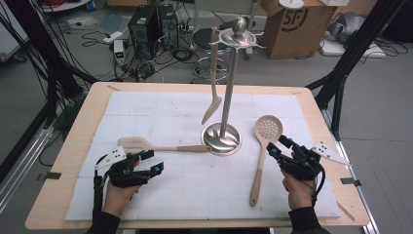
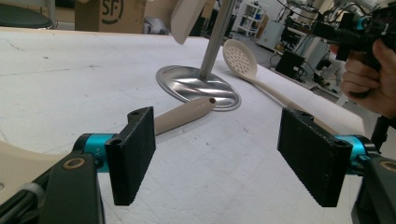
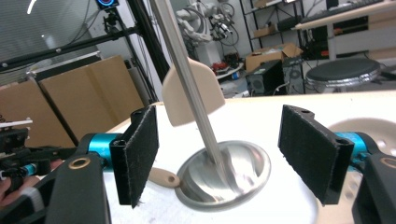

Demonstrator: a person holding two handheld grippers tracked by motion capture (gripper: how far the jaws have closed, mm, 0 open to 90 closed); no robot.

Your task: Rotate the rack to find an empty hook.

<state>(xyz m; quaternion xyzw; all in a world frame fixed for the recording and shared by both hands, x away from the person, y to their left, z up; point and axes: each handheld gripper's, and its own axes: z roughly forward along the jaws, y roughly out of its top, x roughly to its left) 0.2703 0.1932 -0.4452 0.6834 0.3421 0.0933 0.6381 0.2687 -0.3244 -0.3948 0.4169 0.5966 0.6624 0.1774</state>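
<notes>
A metal utensil stand (image 1: 222, 138) with a round base rises from the middle of the white mat. A beige spatula (image 1: 213, 100) hangs from its top. A beige slotted turner (image 1: 137, 144) lies to the left, its handle end touching the base. A beige skimmer (image 1: 268, 128) lies to the right, handle toward me. My left gripper (image 1: 152, 162) is open just in front of the turner's head, nothing between its pads; the turner handle (image 2: 184, 114) lies beyond my left gripper (image 2: 219, 158). My right gripper (image 1: 278, 146) is open beside the skimmer's neck. My right gripper (image 3: 224, 158) faces the stand's pole (image 3: 196, 102).
The mat covers a wooden table (image 1: 78, 131). Black frame legs (image 1: 341, 68) stand at both back sides. Behind the table are a stool (image 1: 207, 41), a cardboard box (image 1: 297, 27) and cables on the floor. The mat's near middle (image 1: 204, 190) is bare.
</notes>
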